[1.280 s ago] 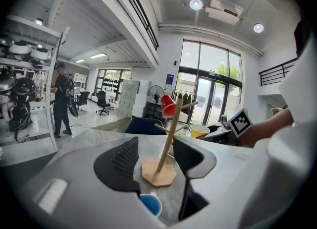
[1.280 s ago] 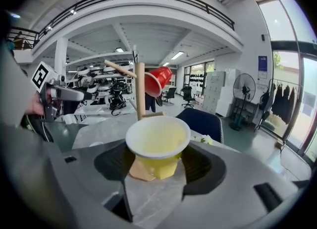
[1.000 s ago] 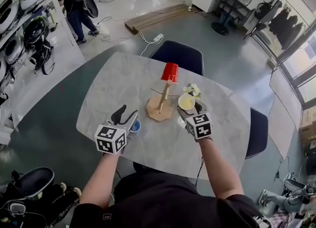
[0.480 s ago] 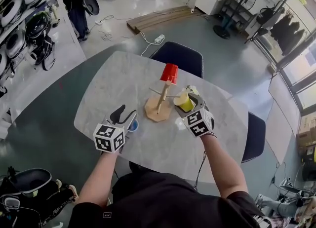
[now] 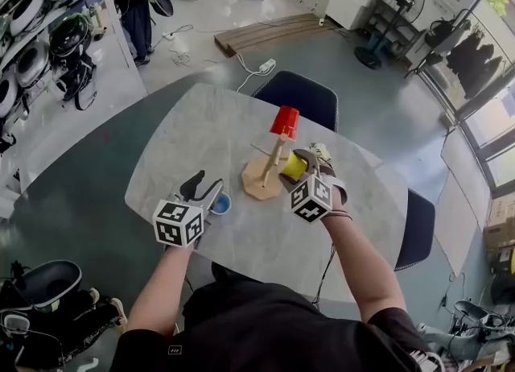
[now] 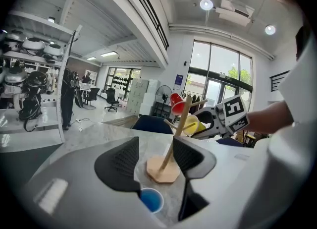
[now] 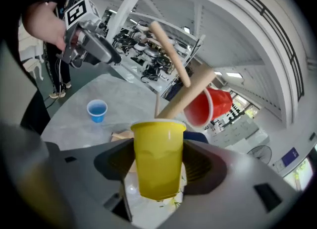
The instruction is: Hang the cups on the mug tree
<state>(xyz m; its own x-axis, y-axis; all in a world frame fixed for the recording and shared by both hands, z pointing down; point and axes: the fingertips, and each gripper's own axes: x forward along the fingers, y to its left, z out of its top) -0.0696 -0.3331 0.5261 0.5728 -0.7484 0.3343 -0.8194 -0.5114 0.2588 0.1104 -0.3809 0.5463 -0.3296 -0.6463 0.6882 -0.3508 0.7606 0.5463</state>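
Note:
A wooden mug tree point(image 5: 266, 173) stands mid-table on an octagonal base, a red cup point(image 5: 285, 121) hung over its top peg. My right gripper point(image 5: 296, 167) is shut on a yellow cup point(image 7: 157, 154), held tilted with its mouth against a side peg point(image 7: 187, 97) of the tree. The red cup point(image 7: 210, 106) shows just beyond it. A blue cup point(image 5: 220, 203) stands upright on the table left of the tree. My left gripper point(image 5: 203, 188) hovers open just beside the blue cup point(image 6: 151, 200), which shows below the jaws, with nothing between them.
The round marble table point(image 5: 185, 145) has a dark chair point(image 5: 299, 94) behind it and another point(image 5: 418, 225) at the right. A small flower sprig point(image 5: 322, 152) lies right of the tree. Shelves of helmets and a standing person are at the far left.
My right gripper has carried the yellow cup leftward and tipped it on its side, bringing it against the tree's peg. The left gripper has stayed beside the blue cup.

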